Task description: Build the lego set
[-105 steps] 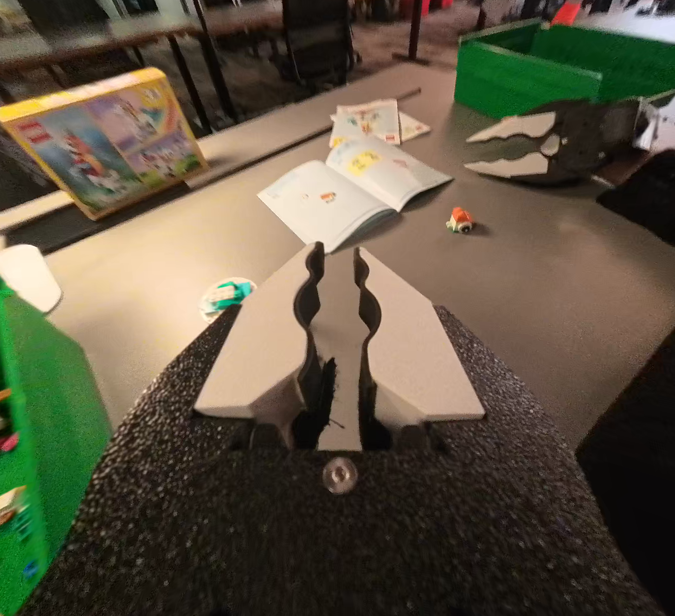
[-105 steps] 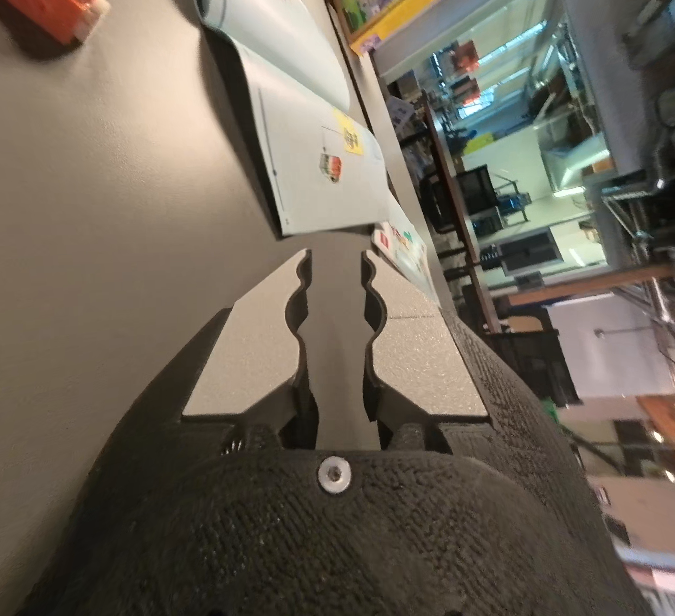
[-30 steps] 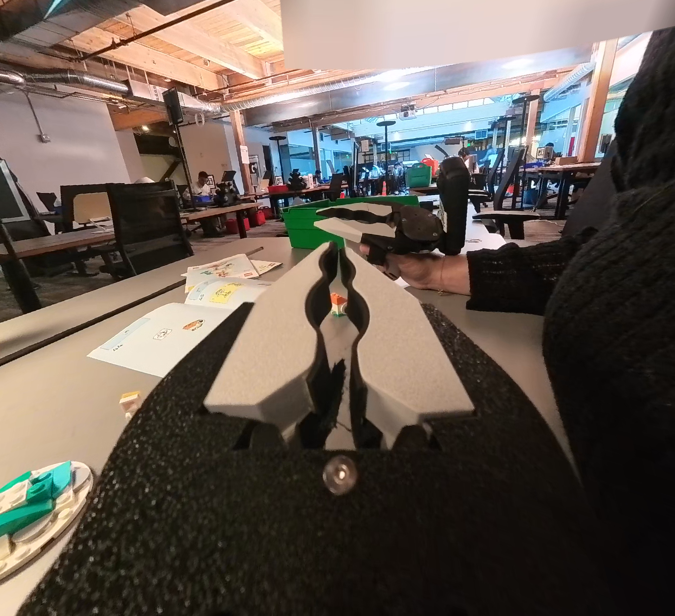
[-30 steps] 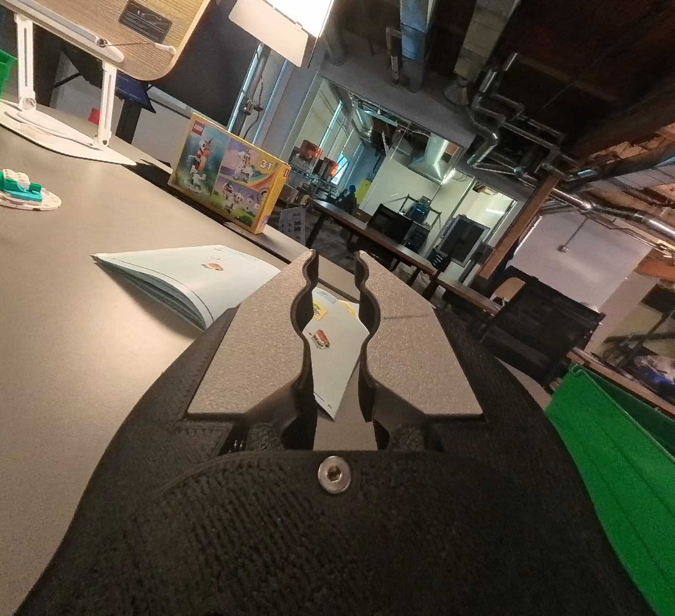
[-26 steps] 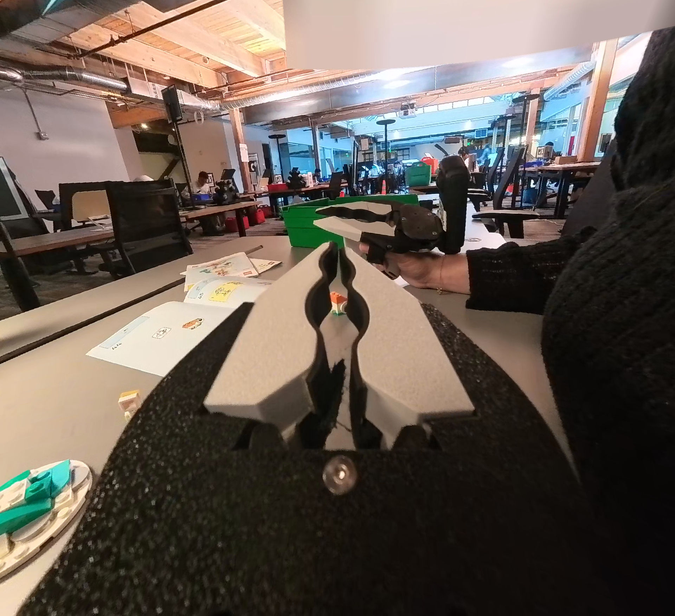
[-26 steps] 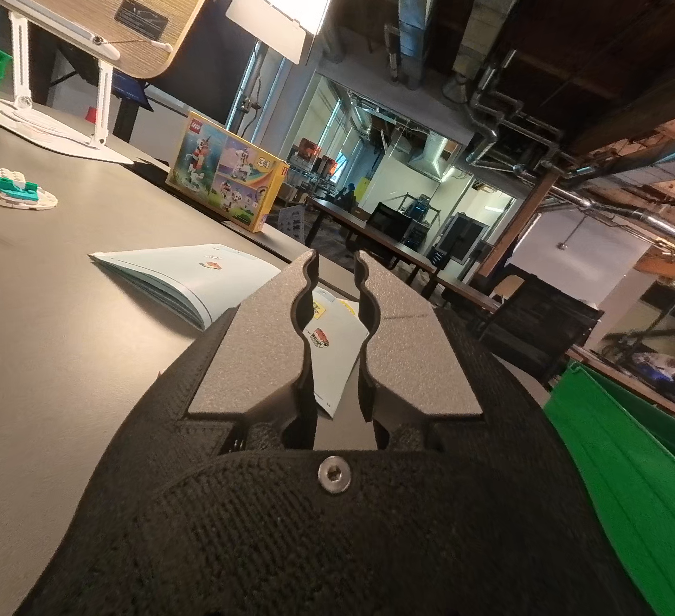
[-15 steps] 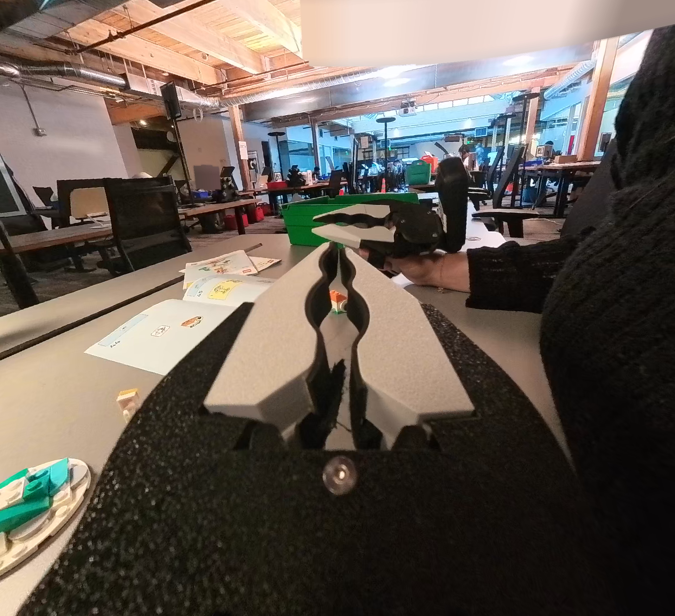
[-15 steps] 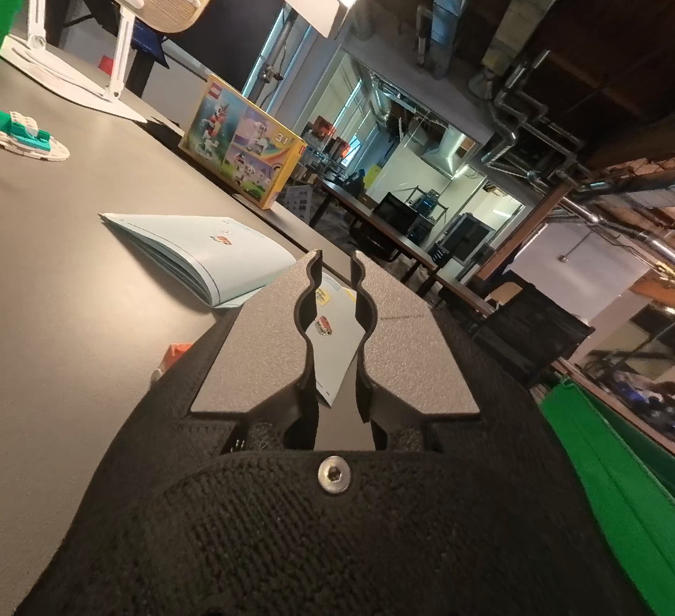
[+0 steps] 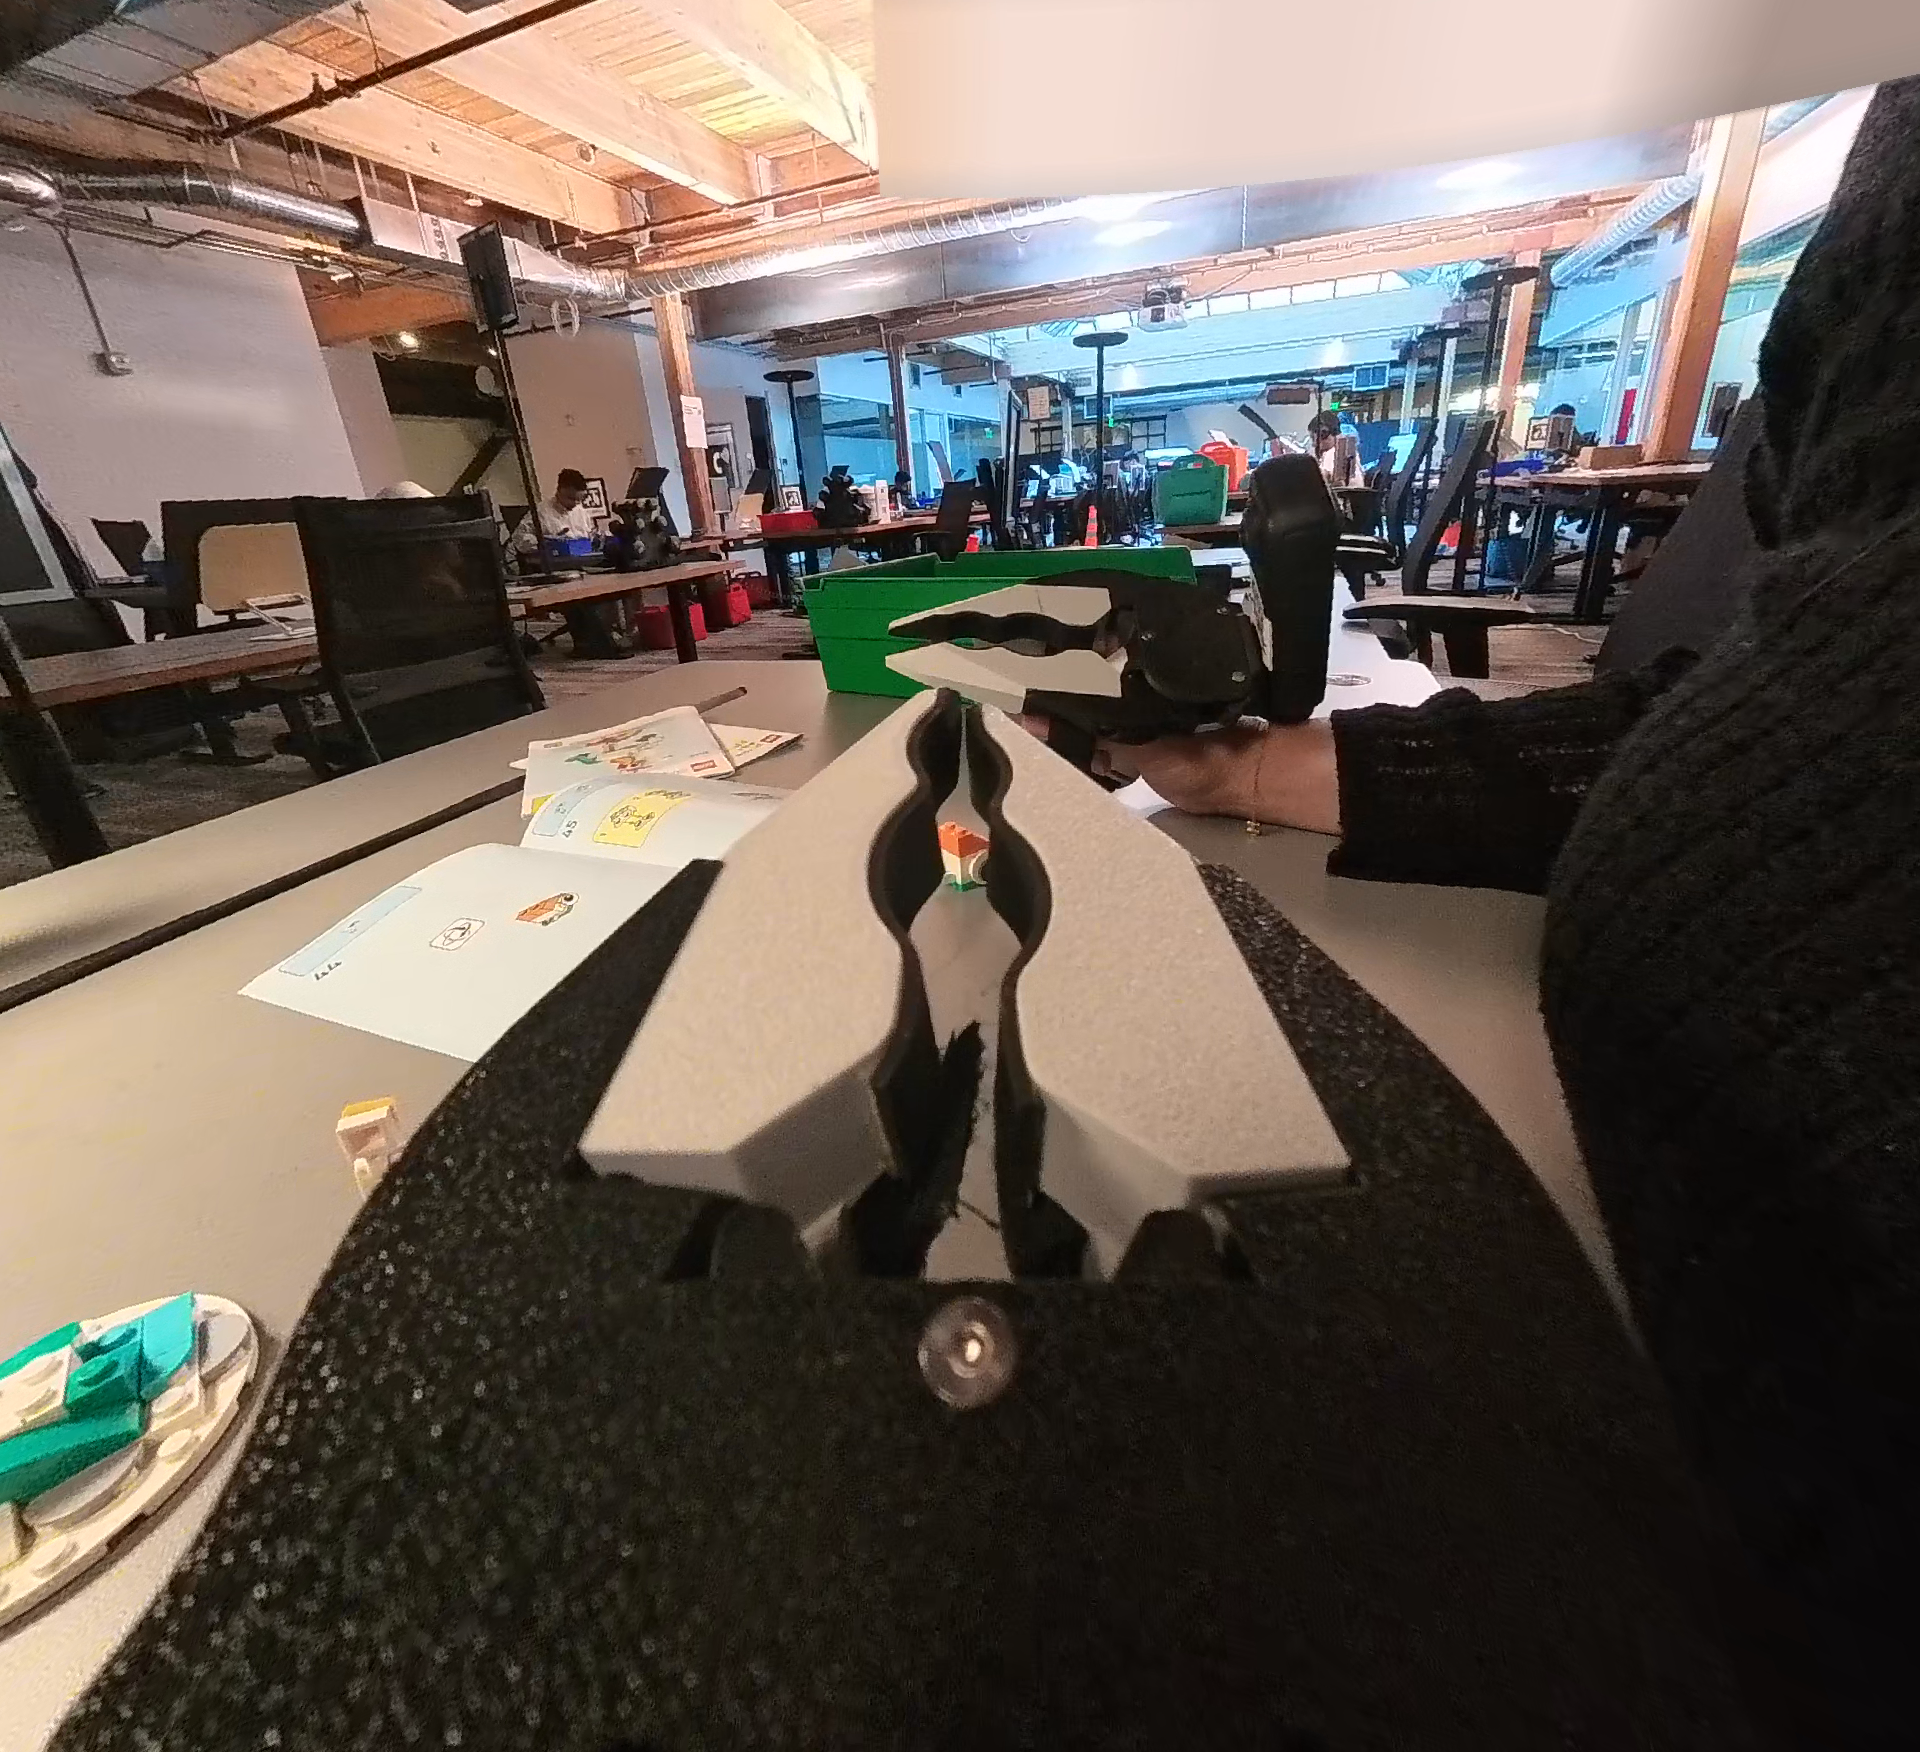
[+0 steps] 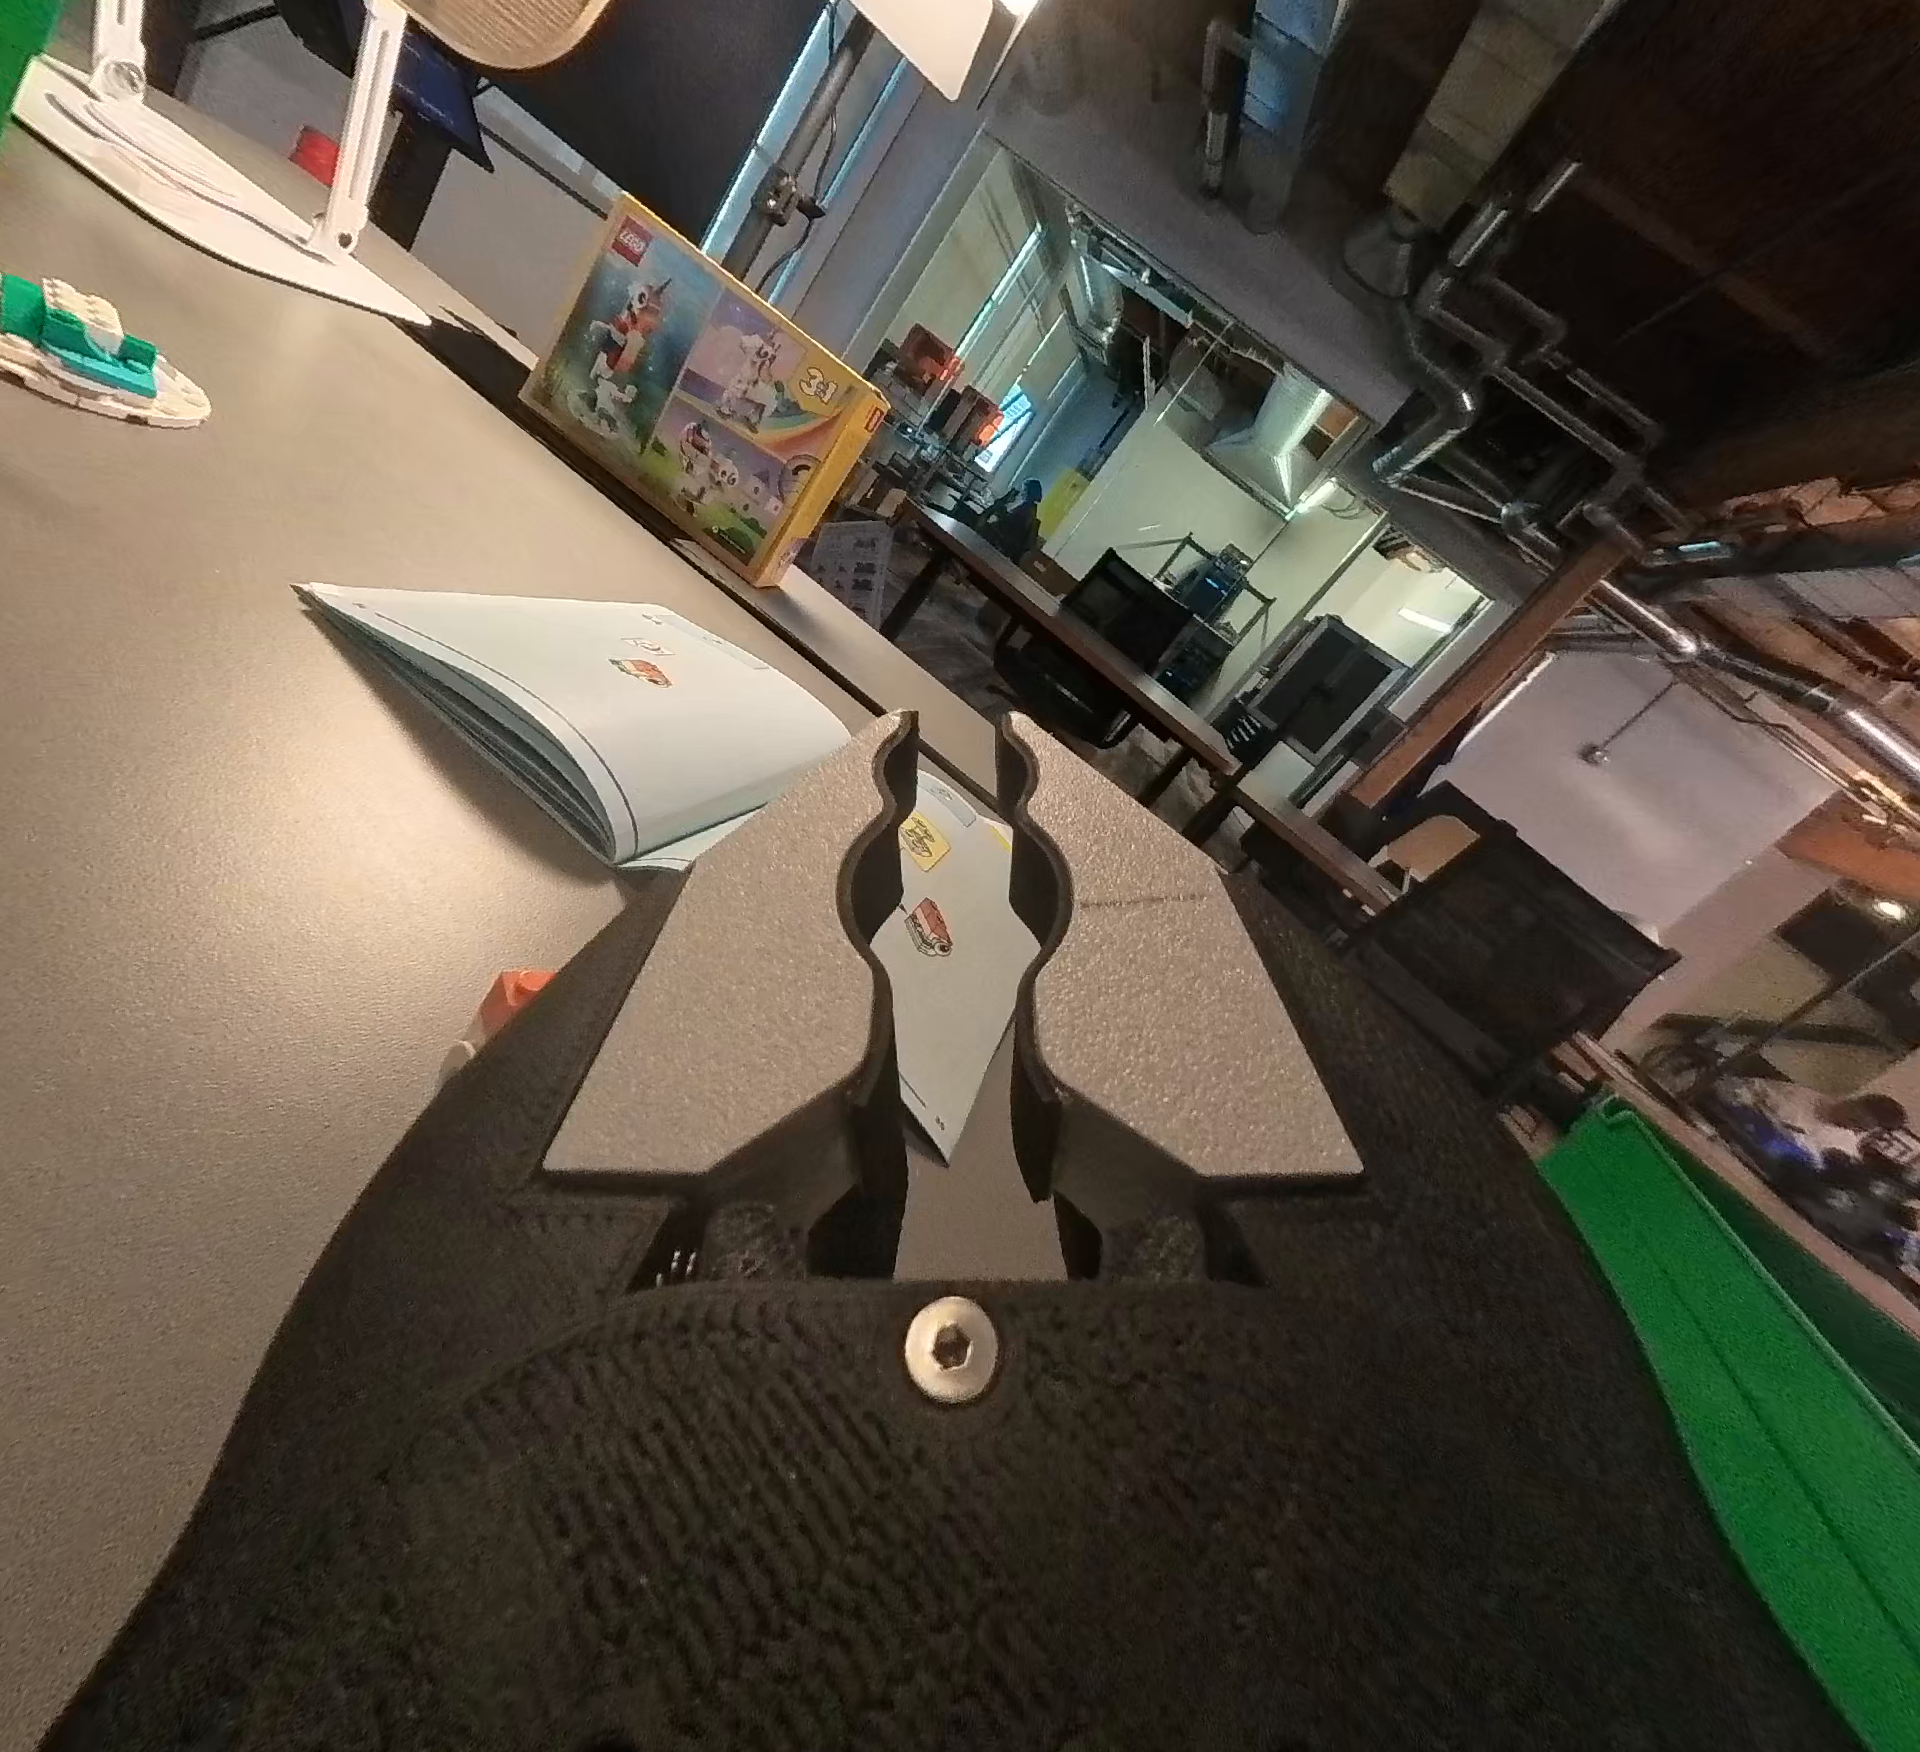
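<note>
Left gripper (image 9: 958,715): jaws nearly closed, only a thin slit at the tips; nothing between them.
Right gripper (image 10: 954,734): jaws apart by a narrow gap, empty; held in a hand (image 9: 1195,772) above the table (image 9: 187,1110).
Orange brick model (image 9: 961,855): on the table beyond the left gripper's tips, seen through the gap between its fingers, not touching them; in the right wrist view it peeks out at the left edge of that gripper's body.
Teal and white round build (image 10: 78,357): on the table, well apart from both grippers, to the left.
Small tan piece (image 9: 366,1136): on the table, left of the left gripper.
Instruction booklet (image 10: 582,715): open, lying ahead of the right gripper's tips.
Set box (image 10: 707,445): standing at the table's far edge.
Green bin (image 9: 883,627): behind the right gripper.
</note>
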`<state>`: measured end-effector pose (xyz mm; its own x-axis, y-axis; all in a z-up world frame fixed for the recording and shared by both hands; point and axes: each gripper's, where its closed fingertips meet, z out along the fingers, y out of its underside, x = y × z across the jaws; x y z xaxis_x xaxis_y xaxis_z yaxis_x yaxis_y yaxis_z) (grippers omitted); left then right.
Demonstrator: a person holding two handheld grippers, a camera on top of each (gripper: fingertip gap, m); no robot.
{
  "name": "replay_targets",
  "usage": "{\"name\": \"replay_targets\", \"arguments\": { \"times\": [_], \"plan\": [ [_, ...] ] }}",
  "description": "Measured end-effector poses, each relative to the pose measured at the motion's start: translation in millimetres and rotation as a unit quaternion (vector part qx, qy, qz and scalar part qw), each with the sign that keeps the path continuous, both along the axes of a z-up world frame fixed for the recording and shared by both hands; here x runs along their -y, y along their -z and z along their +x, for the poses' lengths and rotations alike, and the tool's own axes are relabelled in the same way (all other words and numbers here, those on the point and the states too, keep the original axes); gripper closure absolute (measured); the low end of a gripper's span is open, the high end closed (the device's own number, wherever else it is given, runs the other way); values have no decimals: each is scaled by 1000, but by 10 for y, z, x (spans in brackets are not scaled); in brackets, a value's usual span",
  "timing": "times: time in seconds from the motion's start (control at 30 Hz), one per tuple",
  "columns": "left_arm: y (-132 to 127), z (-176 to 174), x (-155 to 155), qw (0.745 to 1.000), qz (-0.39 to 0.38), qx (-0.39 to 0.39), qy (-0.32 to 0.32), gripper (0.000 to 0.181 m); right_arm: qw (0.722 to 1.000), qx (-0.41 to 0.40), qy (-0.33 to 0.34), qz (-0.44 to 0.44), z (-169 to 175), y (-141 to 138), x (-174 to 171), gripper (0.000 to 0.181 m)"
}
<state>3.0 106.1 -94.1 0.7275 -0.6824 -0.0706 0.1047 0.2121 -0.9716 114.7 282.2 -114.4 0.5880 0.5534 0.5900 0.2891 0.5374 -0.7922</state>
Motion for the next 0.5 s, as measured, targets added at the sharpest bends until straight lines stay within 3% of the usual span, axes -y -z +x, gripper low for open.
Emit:
{"name": "replay_targets", "arguments": {
  "times": [0.5],
  "plan": [
    [6,18,-2,1000,-6,1,8,181,1000,-1,2,-4,7,11,-17,169]
  ]
}}
